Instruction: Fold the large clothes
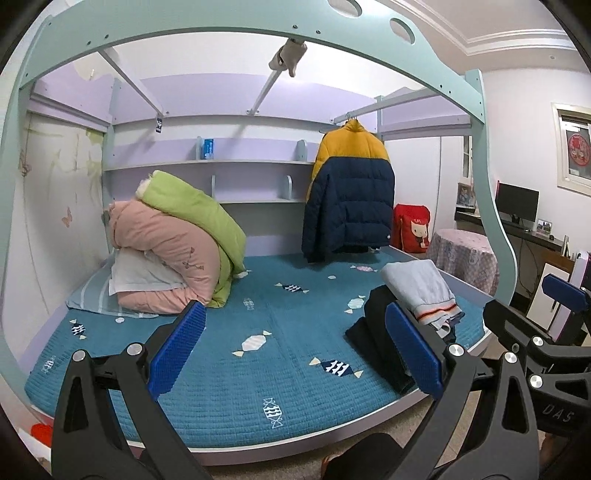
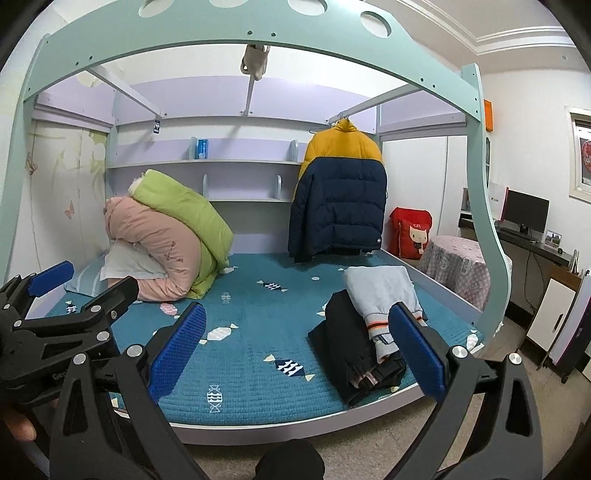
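A yellow and navy puffer jacket hangs from a rail at the back right of the bed. A pile of folded clothes, pale blue on dark, lies at the bed's right front corner. My left gripper is open above the bed's front edge, holding nothing. My right gripper is open too, empty, just left of the pile. Each gripper shows at the other view's edge: the right gripper, the left gripper.
The teal quilted bed cover spreads under a bunk frame. Rolled pink and green quilts sit at the back left. A red bag, a covered round table and a desk with a monitor stand on the right.
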Demonstrator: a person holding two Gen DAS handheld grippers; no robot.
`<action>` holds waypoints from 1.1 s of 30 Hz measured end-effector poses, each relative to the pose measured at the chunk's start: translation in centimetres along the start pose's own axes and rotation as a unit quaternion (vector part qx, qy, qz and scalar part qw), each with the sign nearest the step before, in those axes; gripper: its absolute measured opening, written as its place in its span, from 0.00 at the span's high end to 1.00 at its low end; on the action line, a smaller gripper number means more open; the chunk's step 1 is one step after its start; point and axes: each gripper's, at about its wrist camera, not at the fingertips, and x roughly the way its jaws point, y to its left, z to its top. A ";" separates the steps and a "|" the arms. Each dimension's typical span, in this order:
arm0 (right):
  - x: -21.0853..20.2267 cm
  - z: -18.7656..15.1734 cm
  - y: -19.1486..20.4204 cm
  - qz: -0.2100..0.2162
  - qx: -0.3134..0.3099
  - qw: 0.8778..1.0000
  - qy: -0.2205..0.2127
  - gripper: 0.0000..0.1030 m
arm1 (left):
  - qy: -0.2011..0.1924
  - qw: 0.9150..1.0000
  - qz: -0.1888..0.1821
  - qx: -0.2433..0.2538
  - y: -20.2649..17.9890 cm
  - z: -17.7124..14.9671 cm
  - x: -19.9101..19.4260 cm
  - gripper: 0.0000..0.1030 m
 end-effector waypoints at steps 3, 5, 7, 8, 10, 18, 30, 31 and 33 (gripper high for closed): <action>-0.3 0.1 0.0 -0.001 0.000 1.000 -0.004 0.07 | -0.004 1.000 0.000 0.001 -0.1 0.1 -0.3 0.05; -0.5 0.1 -0.1 -0.002 0.000 1.000 -0.006 0.07 | -0.008 1.000 0.001 0.003 -0.2 0.2 -0.6 0.05; -0.6 0.0 -0.1 -0.002 0.001 1.000 -0.007 0.07 | -0.013 1.000 0.004 0.006 -0.2 0.3 -0.8 0.05; -0.6 0.1 -0.1 -0.003 0.002 1.000 -0.007 0.07 | -0.017 1.000 0.006 0.007 -0.3 0.3 -0.8 0.05; -0.7 0.0 -0.1 -0.003 0.003 1.000 -0.009 0.07 | -0.022 1.000 0.009 0.010 -0.5 0.3 -1.1 0.05; -0.8 0.0 -0.4 -0.003 0.008 1.000 -0.012 0.07 | -0.040 0.999 0.014 0.018 -1.1 0.3 -1.6 0.05; -1.1 -0.1 -0.5 -0.008 0.013 1.000 -0.012 0.07 | -0.037 0.999 0.010 0.017 -1.7 0.5 -1.4 0.05; -1.1 -0.1 -0.5 -0.007 0.012 1.000 -0.012 0.07 | -0.036 0.999 0.009 0.017 -1.8 0.5 -1.3 0.05; -1.1 -0.1 -0.5 -0.009 0.012 1.000 -0.013 0.07 | -0.036 0.999 0.008 0.017 -1.7 0.4 -1.2 0.05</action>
